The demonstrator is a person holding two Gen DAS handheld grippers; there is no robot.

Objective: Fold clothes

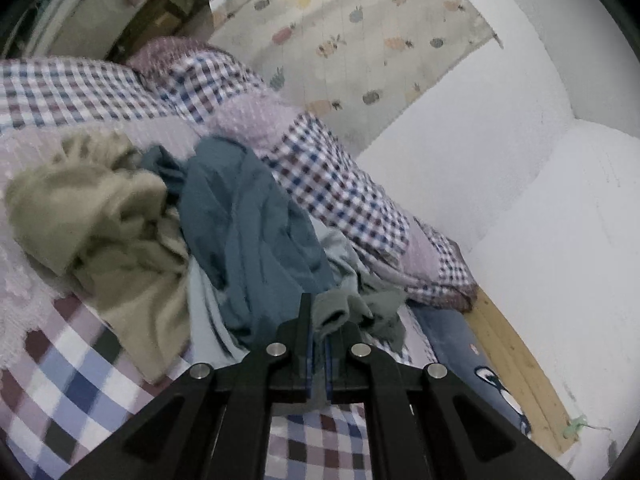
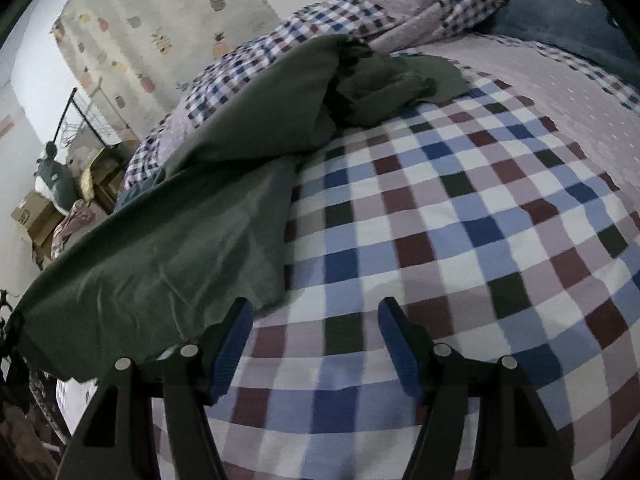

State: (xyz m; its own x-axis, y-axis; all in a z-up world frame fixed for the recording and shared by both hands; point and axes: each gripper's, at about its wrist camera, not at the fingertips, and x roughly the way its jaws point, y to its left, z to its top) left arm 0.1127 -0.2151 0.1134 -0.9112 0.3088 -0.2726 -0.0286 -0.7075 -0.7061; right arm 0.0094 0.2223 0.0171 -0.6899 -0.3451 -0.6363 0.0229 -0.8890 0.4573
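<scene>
Folding has barely begun: the left gripper (image 1: 319,330) pinches a bunched edge of the grey-green garment (image 2: 168,240) trailing across the checked bed (image 2: 460,240), the right gripper (image 2: 314,320) gapes empty beside it, and the crumpled pile (image 1: 180,216) waits farther off.

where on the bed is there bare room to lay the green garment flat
Bare checked bedspread lies ahead of the open right gripper, bordered by the dark green garment on its left and the blue pillow beyond. Crowded: the clothes pile by the left gripper, against the rumpled quilt.
</scene>
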